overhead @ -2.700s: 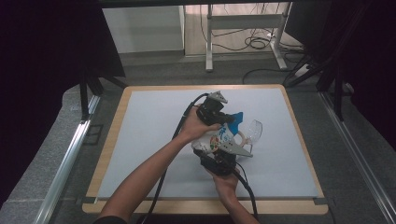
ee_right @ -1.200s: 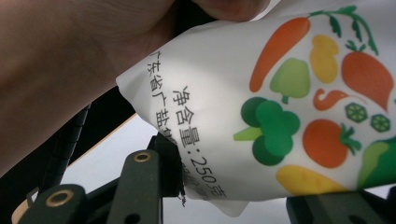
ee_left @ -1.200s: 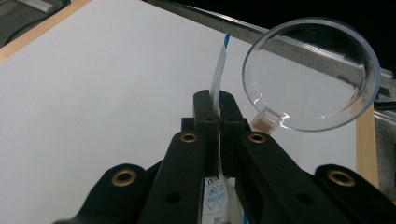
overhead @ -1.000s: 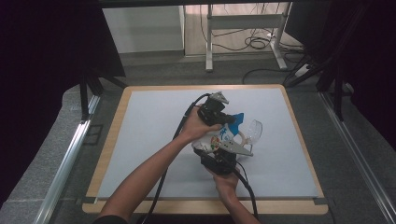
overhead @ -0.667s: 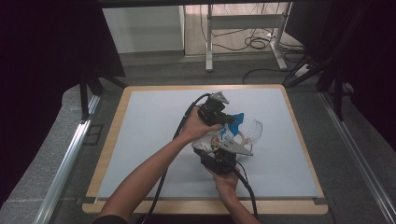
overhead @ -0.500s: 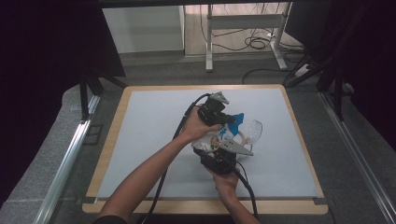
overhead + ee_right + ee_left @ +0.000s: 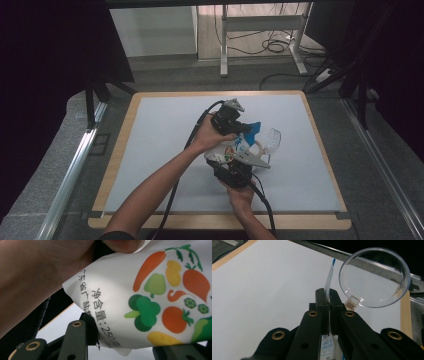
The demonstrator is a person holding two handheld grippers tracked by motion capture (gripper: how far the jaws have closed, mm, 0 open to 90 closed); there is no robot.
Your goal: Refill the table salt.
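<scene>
Lying slantwise, pouch point(image 7: 239, 146), blue end toward far-right, both tongs clamping

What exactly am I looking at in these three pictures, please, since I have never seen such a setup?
A person sits at a table with a handheld two-jaw tool in each hand. One camera looks down from above; the other two ride on the tools and look along their black jaws. Together the tools hold a white pouch printed with vegetables: the left tool is shut on its thin blue-edged top, and the right tool grips its body. Beside them a clear plastic cup lies on its side on the white surface.
</scene>
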